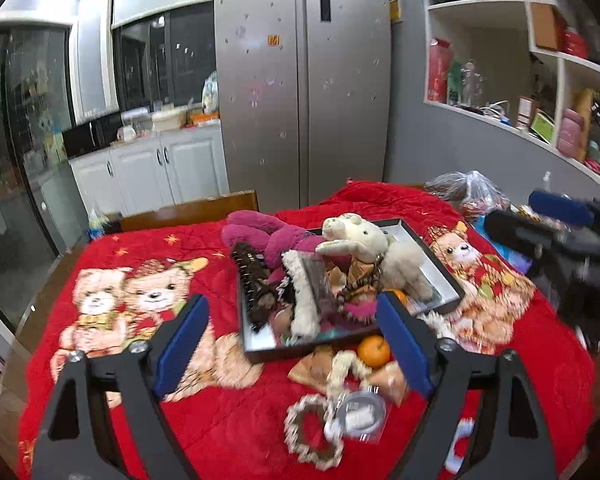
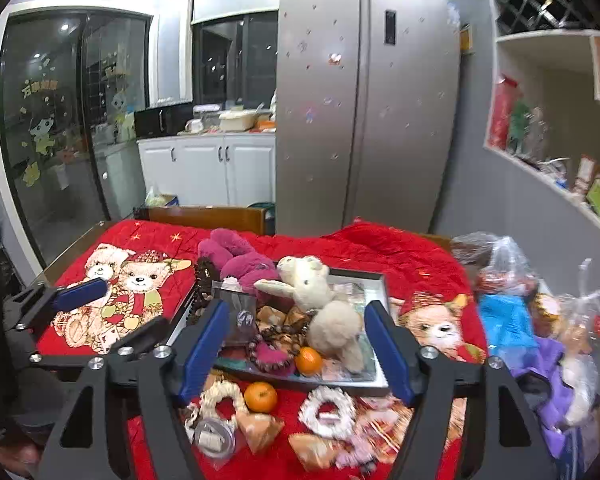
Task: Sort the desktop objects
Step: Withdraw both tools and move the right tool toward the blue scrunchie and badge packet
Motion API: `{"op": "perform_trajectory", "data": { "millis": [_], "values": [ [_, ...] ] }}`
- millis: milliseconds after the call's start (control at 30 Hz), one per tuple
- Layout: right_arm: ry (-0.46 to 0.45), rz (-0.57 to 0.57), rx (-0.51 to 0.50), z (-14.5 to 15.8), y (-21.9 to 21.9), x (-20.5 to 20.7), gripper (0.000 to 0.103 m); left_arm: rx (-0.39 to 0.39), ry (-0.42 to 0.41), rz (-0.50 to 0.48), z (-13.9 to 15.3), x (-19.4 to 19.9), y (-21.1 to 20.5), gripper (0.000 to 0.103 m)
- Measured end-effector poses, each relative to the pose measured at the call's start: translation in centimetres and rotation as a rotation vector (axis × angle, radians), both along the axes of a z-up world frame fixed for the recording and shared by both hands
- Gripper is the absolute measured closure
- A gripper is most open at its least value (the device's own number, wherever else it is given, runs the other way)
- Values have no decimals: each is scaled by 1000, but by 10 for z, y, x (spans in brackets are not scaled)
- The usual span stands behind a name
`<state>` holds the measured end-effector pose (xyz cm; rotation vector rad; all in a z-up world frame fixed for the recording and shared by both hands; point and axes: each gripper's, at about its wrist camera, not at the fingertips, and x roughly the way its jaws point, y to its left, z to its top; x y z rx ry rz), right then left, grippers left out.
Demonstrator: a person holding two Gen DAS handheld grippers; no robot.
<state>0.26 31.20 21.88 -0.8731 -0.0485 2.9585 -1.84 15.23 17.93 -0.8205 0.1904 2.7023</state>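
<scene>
Here, both handheld grippers hover above a table covered by a red quilt (image 1: 228, 420) printed with cartoon bears. The left gripper (image 1: 296, 344) has its blue-padded jaws spread wide, with nothing between them. The right gripper (image 2: 300, 348) is likewise wide open and holds nothing; from the left wrist view it appears blurred at the far right edge.

In the middle of the table sits a dark-rimmed tray (image 1: 440, 268), crowded with things. A cream plush animal (image 1: 372, 248) lies across its far right part, and a magenta plush toy (image 1: 260, 236) hangs over its far left rim. A dark brown spiky hair clip (image 1: 252, 280) rests along the tray's left side, and one orange (image 2: 309, 361) sits inside near the front edge.

On the quilt just in front of the tray lie a second orange (image 1: 374, 351), a fluffy white scrunchie (image 2: 329, 412), a roll of clear tape (image 1: 360, 414) and several tan wrapped packets (image 2: 260, 426).

To the right of the table, clear plastic bags (image 2: 500, 264) are piled. A silver double-door refrigerator (image 1: 300, 100) stands behind.
</scene>
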Motion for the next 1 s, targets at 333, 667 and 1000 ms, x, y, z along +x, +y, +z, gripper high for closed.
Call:
{"op": "perform_trajectory", "data": {
  "millis": [333, 667, 1000],
  "values": [
    [75, -105, 78, -28, -15, 90, 22, 51, -24, 62, -49, 95, -42, 11],
    [-107, -177, -58, -106, 2, 134, 22, 64, -165, 41, -99, 98, -44, 11],
    [-168, -165, -121, -131, 9, 133, 22, 49, -230, 73, -120, 71, -40, 11]
  ]
}}
